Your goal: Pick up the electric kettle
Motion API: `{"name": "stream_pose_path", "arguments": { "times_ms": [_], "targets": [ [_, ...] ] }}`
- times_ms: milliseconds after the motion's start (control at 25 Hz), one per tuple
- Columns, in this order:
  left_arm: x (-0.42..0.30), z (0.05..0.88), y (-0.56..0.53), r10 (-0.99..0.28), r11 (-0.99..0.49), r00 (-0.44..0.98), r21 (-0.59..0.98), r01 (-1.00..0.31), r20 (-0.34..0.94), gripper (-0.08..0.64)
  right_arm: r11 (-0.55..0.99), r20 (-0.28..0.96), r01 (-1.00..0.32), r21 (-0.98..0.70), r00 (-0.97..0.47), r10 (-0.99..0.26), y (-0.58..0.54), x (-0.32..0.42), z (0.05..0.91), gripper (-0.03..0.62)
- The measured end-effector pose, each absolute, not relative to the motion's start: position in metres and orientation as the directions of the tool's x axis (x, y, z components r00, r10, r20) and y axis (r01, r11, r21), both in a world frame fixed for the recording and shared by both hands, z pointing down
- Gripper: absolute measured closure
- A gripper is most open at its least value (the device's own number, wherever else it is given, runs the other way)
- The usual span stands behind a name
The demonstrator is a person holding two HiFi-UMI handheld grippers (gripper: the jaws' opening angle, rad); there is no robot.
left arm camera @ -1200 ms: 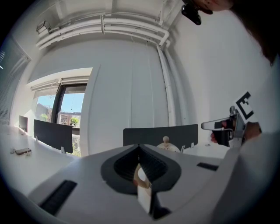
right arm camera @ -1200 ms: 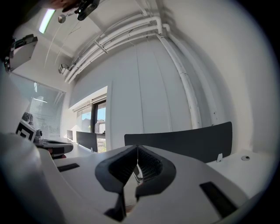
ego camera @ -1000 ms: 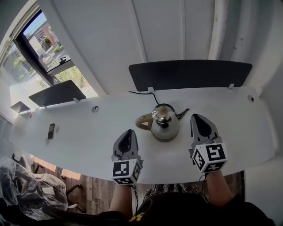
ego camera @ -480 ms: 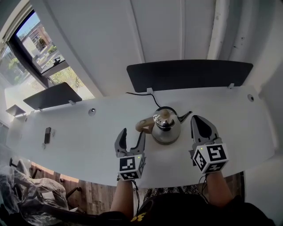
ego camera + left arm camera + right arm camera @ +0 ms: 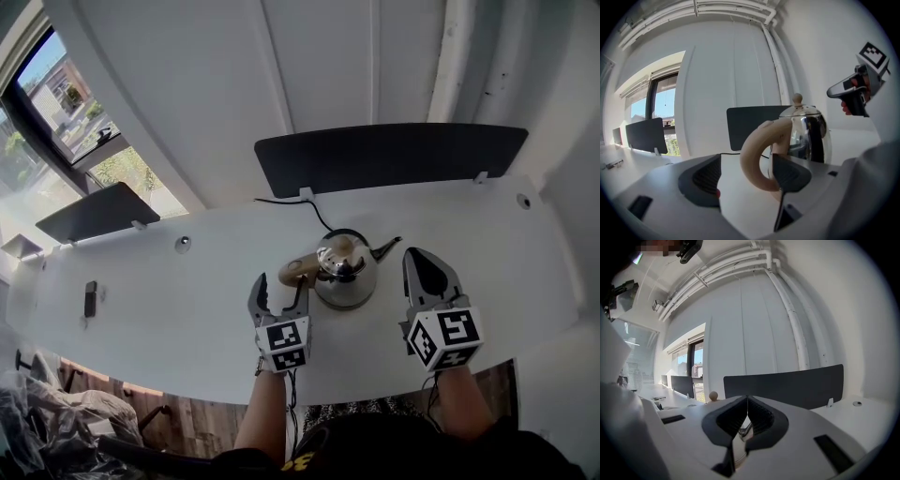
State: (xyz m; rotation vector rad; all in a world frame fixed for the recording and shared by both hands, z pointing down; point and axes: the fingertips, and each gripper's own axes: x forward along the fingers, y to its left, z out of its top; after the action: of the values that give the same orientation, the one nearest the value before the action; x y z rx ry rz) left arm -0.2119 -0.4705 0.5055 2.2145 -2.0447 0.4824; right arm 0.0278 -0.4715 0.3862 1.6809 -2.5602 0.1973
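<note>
— Where is the kettle?
— The electric kettle stands upright on the white desk, and its cable runs back toward the dark panel. The beige handle faces the left gripper.
— State of that gripper?
— Its jaws have just been opening and stand wide apart. The head view puts their tips either side of the handle. Only the left gripper view shows the loop close against the pad on the kettle's side, with the other pad clear. There is no clamp.
— And the right gripper?
— It is just beside the spout, not touching. Its own view shows the pads together with nothing between them.
</note>
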Motion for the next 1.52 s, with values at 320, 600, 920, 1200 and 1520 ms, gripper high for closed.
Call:
{"name": "stream_pose_path", "arguments": {
  "times_ms": [320, 600, 920, 1200, 1520],
  "targets": [
    [-0.217, 0.513, -0.488, -0.957, -0.054, 0.011, -0.142, -0.988, 0.291, 0.239, 0.373, 0.158, -0.926, -0.063, -0.378, -0.912, -0.474, 0.03, 0.398, 0.584],
    [-0.221, 0.513, -0.506, -0.96, -0.009, -0.03, -0.137, -0.99, 0.278, 0.239, 0.359, 0.173, -0.932, -0.057, -0.363, -0.915, -0.475, 0.033, 0.402, 0.584],
    [-0.221, 0.509, -0.525, -0.964, -0.039, -0.002, -0.15, -0.988, 0.266, 0.241, 0.335, 0.184, -0.941, -0.055, -0.339, -0.923, -0.479, 0.038, 0.407, 0.584],
    [-0.214, 0.518, -0.534, -0.95, -0.104, 0.051, -0.157, -0.982, 0.309, 0.323, 0.319, 0.196, -0.946, -0.055, -0.323, -0.926, -0.482, 0.04, 0.412, 0.584],
    [-0.201, 0.525, -0.536, -0.934, -0.155, 0.114, -0.099, -0.983, 0.338, 0.523, 0.304, 0.202, -0.951, -0.053, -0.308, -0.93, -0.485, 0.042, 0.415, 0.584]
  ]
}}
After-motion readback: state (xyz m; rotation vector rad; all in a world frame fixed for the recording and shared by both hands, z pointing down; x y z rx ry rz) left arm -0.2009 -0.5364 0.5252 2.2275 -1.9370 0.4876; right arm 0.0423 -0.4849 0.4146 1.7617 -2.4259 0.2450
